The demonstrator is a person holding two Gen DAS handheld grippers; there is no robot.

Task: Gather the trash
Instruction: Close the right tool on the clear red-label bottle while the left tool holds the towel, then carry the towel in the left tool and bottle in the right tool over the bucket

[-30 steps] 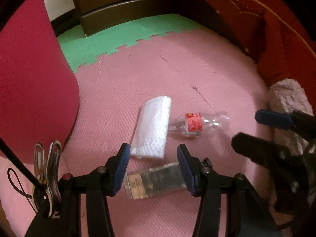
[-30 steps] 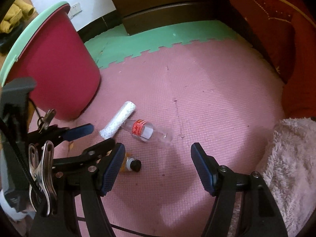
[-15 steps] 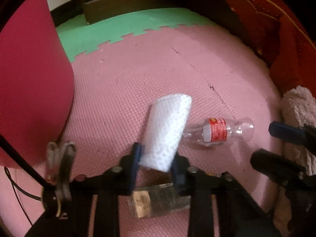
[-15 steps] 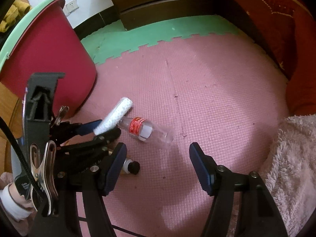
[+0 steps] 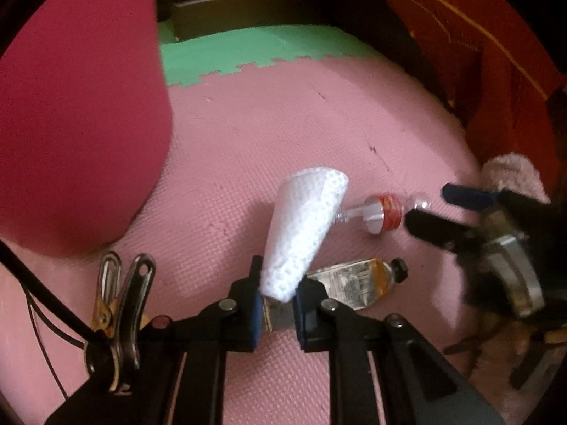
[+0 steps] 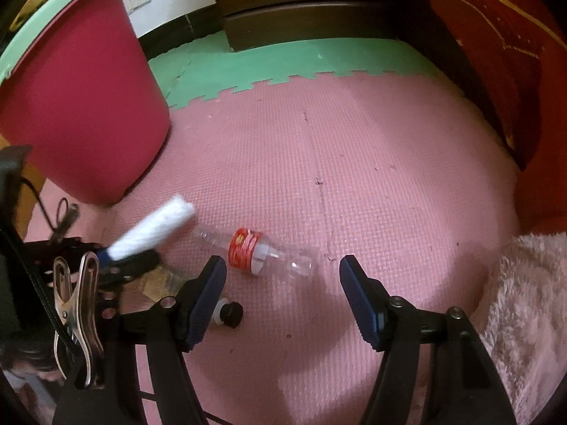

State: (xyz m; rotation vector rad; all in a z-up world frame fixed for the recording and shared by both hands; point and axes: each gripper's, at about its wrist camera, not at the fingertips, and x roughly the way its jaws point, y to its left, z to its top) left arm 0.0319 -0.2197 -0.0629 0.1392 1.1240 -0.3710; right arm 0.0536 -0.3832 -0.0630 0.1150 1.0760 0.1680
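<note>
My left tool (image 5: 278, 295) has just been closing and now pinches the near end of a white roll of paper towel (image 5: 304, 226), which tilts up and away from the pads, its far end raised off the pink foam floor mat (image 5: 269, 134). Beneath and just beside the roll lies a small amber bottle with a black cap (image 5: 354, 283), on its side on the mat. A clear plastic bottle with a red label (image 6: 255, 248) rests on its side a little farther out, just ahead of my right tool (image 6: 283, 279), whose blue-padded jaws stand wide apart with nothing between them; the bottle lies in front of the gap, untouched. From the right wrist view, the left tool (image 6: 117, 258) appears at the lower left, the white roll (image 6: 152, 230) slanting up from it toward a red bin with a pale green rim (image 6: 81, 106) that stands on the mat nearby. A green mat section (image 6: 283, 60) borders the pink one, and a fluffy pale rug (image 6: 524, 301) edges the scene at right.
</note>
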